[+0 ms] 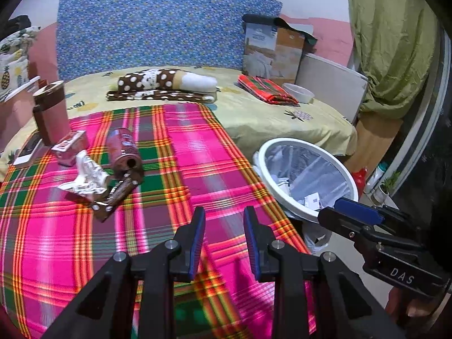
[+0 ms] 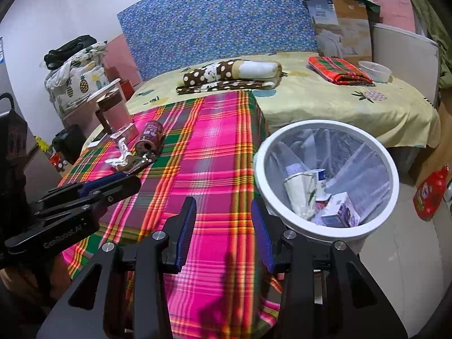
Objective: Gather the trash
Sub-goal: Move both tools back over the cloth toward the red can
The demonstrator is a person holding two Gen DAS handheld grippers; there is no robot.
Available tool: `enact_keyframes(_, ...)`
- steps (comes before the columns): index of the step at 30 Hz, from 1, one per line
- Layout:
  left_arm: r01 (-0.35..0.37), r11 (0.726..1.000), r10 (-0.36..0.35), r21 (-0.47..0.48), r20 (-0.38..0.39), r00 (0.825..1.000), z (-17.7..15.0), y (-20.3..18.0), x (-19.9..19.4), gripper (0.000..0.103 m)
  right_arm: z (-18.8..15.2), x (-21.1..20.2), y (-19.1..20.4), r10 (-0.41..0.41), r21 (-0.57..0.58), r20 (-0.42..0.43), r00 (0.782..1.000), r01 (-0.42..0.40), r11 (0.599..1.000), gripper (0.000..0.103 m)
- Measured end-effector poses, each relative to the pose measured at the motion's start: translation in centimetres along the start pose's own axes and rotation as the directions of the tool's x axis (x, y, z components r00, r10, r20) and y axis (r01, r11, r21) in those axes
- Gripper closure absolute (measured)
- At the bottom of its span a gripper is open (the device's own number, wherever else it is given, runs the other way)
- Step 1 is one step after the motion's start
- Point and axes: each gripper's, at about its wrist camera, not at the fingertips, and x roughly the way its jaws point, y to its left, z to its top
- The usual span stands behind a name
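Observation:
On the pink plaid cloth (image 1: 197, 169) lies a pile of trash: a tipped red can (image 1: 125, 149), a crumpled white wrapper (image 1: 84, 178), a brown wrapper (image 1: 114, 197) and a small pink carton (image 1: 70, 147). The pile also shows in the right wrist view, with the can (image 2: 149, 138) at the left. A white bin (image 2: 325, 175) with a clear liner stands beside the bed and holds cartons and paper. My left gripper (image 1: 224, 212) is open and empty over the cloth. My right gripper (image 2: 223, 203) is open and empty between the cloth and the bin.
A brown and pink mug (image 1: 50, 110) stands behind the trash. Folded brown dotted bedding (image 1: 163, 86), a red plaid cloth (image 1: 265, 89) and a white bowl (image 1: 299, 91) lie on the yellow sheet. A red bag (image 2: 429, 192) lies on the floor.

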Motion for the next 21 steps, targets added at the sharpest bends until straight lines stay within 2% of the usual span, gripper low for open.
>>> enact_keyframes(21, -0.125, 0.984, 0.125, -0.126, -0.002, 0.992, -2.0, 7.5, -2.2, 0.074, 0.1, 2.5, 5.7, 0.105, -0.054, -0.054, 0.993, -0.108, 0.993, 0.059)
